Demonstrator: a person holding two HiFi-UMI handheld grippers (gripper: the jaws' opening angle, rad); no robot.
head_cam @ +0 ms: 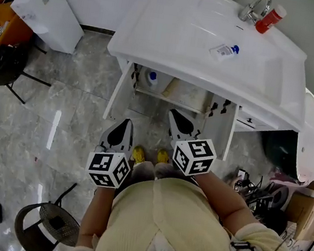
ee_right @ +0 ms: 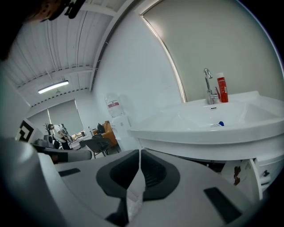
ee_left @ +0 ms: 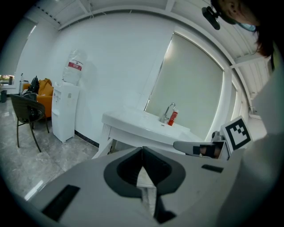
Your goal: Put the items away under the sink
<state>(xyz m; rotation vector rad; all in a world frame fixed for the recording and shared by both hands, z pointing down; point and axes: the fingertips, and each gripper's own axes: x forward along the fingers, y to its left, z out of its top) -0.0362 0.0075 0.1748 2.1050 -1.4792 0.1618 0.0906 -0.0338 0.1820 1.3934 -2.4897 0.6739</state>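
The white sink (head_cam: 177, 31) holds a small white tube with a blue cap (head_cam: 224, 50) in its basin. A red bottle (head_cam: 271, 19) stands by the faucet (head_cam: 253, 6). Below, the cabinet stands open, with a white bottle with a blue cap (head_cam: 151, 78) on its shelf. My left gripper (head_cam: 126, 123) and right gripper (head_cam: 173, 113) hover in front of the cabinet, both shut and empty. The left gripper (ee_left: 142, 150) faces the sink (ee_left: 142, 126) and the red bottle (ee_left: 172, 118). The right gripper (ee_right: 140, 153) sees the red bottle (ee_right: 222, 88) and the tube (ee_right: 219, 124).
Two cabinet doors (head_cam: 117, 92) (head_cam: 222, 129) swing outward on either side of the opening. A water dispenser (head_cam: 48, 12) stands to the left of the sink, with dark chairs (head_cam: 8, 67) (head_cam: 49, 223) on the marble floor. Cables and boxes (head_cam: 263, 199) lie at the right.
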